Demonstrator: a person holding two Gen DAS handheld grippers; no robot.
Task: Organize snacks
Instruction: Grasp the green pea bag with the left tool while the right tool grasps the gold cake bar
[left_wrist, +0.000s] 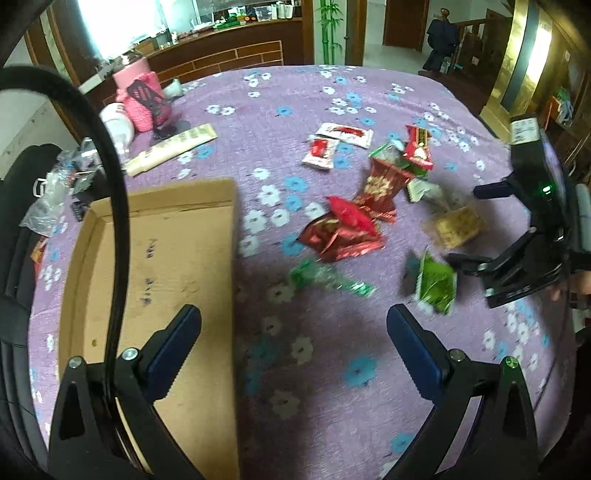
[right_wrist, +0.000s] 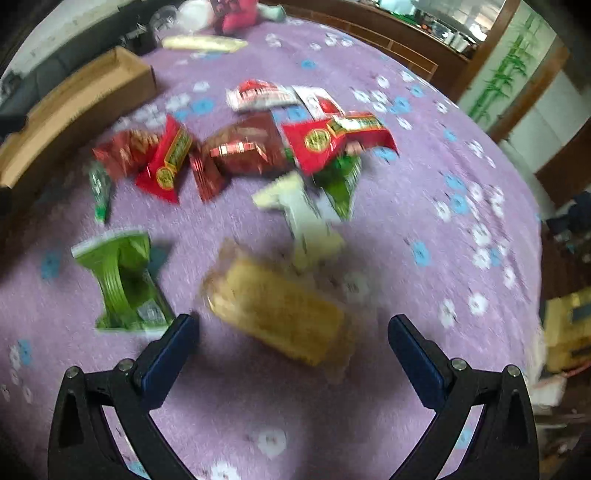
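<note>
Several snack packets lie scattered on a purple flowered tablecloth (left_wrist: 314, 369). A shallow cardboard box (left_wrist: 173, 266) sits at the left and holds nothing; it also shows in the right wrist view (right_wrist: 74, 107). My left gripper (left_wrist: 293, 325) is open and empty, its left finger over the box. My right gripper (right_wrist: 293, 332) is open and empty just above a clear-wrapped yellow cake (right_wrist: 280, 314), which also shows in the left wrist view (left_wrist: 456, 225). A green packet (right_wrist: 122, 280) lies to its left, red packets (right_wrist: 243, 147) farther back. The right gripper (left_wrist: 472, 225) also shows in the left wrist view.
A pink woven holder (left_wrist: 142, 99), a white bottle (left_wrist: 118, 125) and a long cream tube (left_wrist: 170, 151) stand at the table's far left. Clear wrappers (left_wrist: 51, 195) lie at the left edge. A wooden counter (left_wrist: 229, 44) runs behind the table.
</note>
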